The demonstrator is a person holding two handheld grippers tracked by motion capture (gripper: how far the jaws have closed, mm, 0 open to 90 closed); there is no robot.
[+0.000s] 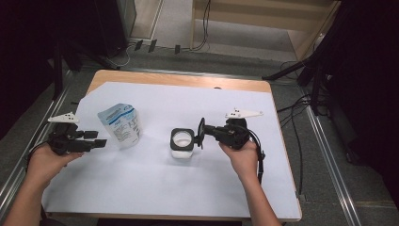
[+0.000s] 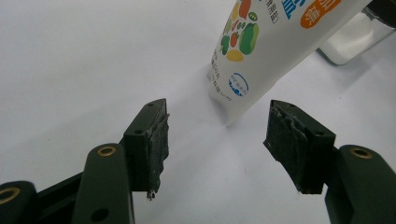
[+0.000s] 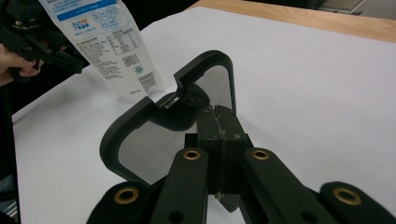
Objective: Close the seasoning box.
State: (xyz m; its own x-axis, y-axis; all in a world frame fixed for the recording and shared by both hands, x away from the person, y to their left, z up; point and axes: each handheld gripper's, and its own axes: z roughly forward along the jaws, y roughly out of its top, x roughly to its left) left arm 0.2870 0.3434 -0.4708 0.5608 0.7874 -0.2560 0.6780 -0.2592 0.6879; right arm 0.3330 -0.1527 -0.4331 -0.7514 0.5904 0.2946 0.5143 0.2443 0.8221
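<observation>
So my right gripper (image 3: 219, 140) has its jaws pinched fully together on the lid (image 3: 166, 116), a black square-ish frame with a clear pane. I'm holding it by a tab at its edge, and it stands up on its side, just off to the right of the jar (image 1: 181, 143) it presumably belongs to. In the high view the lid (image 1: 201, 133) hangs right beside the jar's rim, not on it, so the jar's mouth is wide open. The jar is a small clear one with a black collar and something white inside, sitting near the middle of the white sheet (image 1: 155, 188) on the table (image 1: 179, 80). My guess is I'm keeping the lid out of the way so stuff can go in.

My left gripper (image 2: 215, 135) is spread wide with nothing in it, hovering low over the sheet. Both pads (image 2: 161, 140) look pretty chewed up. It's aimed at the bottom corner of the refill pouch (image 2: 261, 51), which stands upright and well left of the jar, close to the left gripper (image 1: 96, 142) but not touching it. The pouch (image 1: 120, 125) is white with blue print and veggie graphics. Looks to me like the pouch gets grabbed next, low down where it's stiffest.
</observation>
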